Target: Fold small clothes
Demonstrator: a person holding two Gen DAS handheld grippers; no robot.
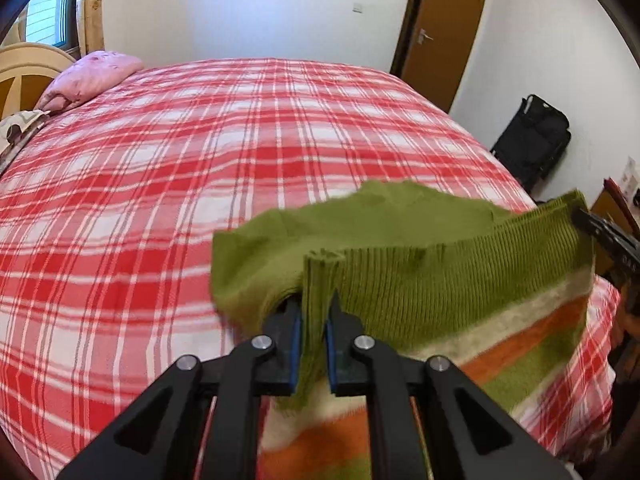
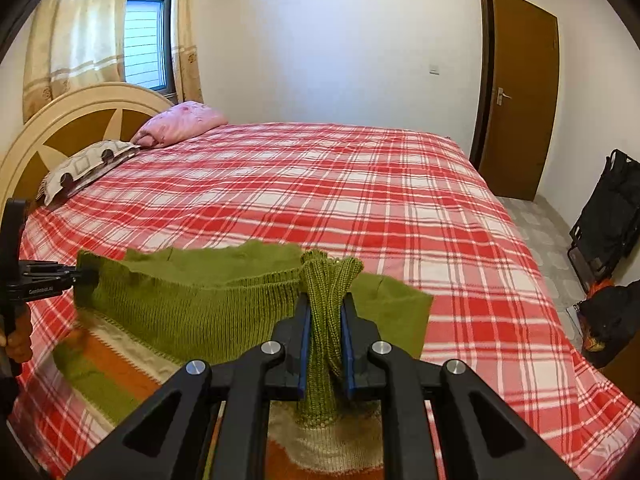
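A small knitted sweater, green with cream and orange stripes, hangs stretched above the red plaid bed. My left gripper is shut on a bunched fold of its green ribbed hem. My right gripper is shut on the other end of that hem, on the same sweater. The hem runs taut between the two. In the left wrist view the right gripper shows at the far right edge of the cloth; in the right wrist view the left gripper shows at the left, held by a hand.
Pink pillow and patterned pillow lie by the cream headboard. A brown door stands beyond the bed's far corner. A black folded cart and dark bags sit on the floor at the right.
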